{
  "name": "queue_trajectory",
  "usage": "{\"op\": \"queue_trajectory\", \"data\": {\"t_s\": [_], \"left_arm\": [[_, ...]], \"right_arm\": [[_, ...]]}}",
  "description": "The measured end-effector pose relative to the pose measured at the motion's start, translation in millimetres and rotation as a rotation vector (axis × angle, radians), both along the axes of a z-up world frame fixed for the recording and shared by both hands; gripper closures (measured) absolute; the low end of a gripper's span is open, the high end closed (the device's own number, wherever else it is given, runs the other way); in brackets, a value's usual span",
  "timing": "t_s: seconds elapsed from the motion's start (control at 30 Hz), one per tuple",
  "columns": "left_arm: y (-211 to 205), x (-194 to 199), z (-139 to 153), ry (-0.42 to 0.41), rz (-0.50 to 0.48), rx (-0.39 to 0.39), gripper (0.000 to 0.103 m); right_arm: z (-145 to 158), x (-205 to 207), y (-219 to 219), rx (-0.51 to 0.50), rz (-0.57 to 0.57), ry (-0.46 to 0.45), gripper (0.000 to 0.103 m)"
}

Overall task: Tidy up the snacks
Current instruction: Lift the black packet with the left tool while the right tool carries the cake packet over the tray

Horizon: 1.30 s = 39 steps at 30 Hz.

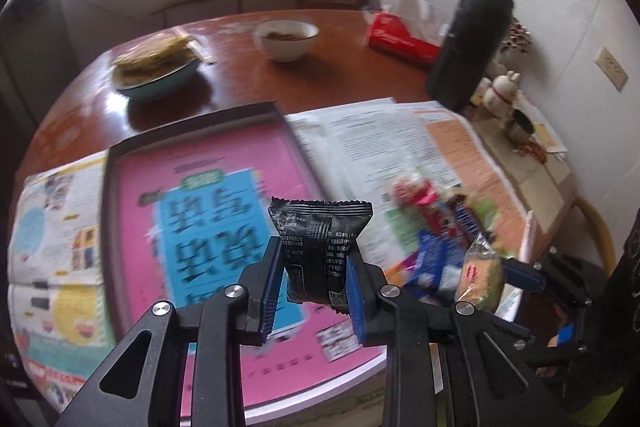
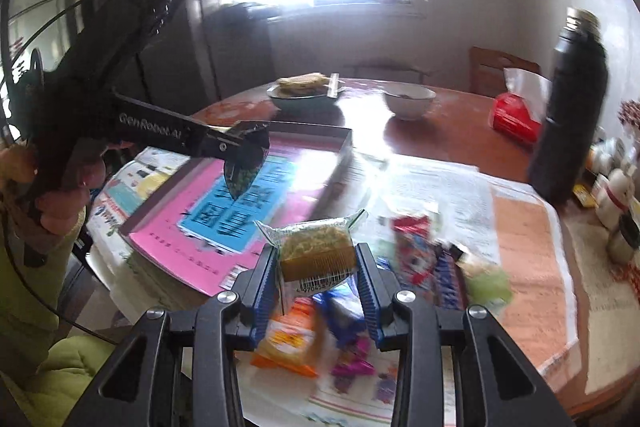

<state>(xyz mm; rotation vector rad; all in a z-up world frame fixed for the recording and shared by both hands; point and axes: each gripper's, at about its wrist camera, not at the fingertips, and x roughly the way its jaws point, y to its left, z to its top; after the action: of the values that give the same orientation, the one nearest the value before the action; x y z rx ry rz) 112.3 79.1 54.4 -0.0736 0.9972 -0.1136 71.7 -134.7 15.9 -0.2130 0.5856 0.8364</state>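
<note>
- Gripping a black packet (image 1: 320,251), the left gripper (image 1: 314,291) has its pads closed on the packet's lower half; the crimped top stands free above them, over the tray (image 1: 120,163).
- The right gripper (image 2: 318,279) is closed on a clear-wrapped noodle cake (image 2: 316,251), held by its two sides, above the snack pile (image 2: 360,311) near the table's front edge.
- Judged step: carrying both snacks to the pink-lined tray. Keep both grips firm; the wrappers look slick and could slide.
- Lower each one close to the tray floor before opening, so nothing bounces over the rim.
- Set them at separate corners, leaving room for the rest of the pile.
- Stagger the two arms so they don't collide above the tray.
</note>
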Motion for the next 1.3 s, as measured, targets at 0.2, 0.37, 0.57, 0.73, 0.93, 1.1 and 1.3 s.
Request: {"op": "queue_trajectory", "data": {"t_s": [0.2,0.37,0.57,0.73,0.93,1.1,1.3], "left_arm": [[30.0,-23.1,-20.5,0.012,0.101,0.037,0.073],[47.0,-39.3,-33.4,0.013,0.148,0.042,0.073],[60.0,-48.8,-44.8,0.023,0.18,0.024,0.073],[68.0,-56.2,-53.4,0.036,0.196,0.022,0.073],[70.2,-61.5,-61.6,0.051,0.201,0.014,0.073],[74.4,-60.6,-65.3,0.064,0.216,0.013,0.073],[79.4,-56.2,-75.8,0.097,0.235,0.005,0.073]], "right_arm": [[-6.1,-5.1,35.7,-0.001,0.075,0.036,0.064],[-14.0,-6.5,59.8,-0.025,0.123,0.067,0.064],[-22.1,-11.5,76.1,-0.048,0.153,0.091,0.064],[-28.5,-13.9,84.5,-0.049,0.154,0.113,0.064],[-40.0,-12.9,91.5,-0.08,0.161,0.14,0.064],[-46.1,-7.3,89.0,-0.092,0.138,0.166,0.064],[-50.3,-2.1,88.3,-0.099,0.119,0.184,0.064]]}}
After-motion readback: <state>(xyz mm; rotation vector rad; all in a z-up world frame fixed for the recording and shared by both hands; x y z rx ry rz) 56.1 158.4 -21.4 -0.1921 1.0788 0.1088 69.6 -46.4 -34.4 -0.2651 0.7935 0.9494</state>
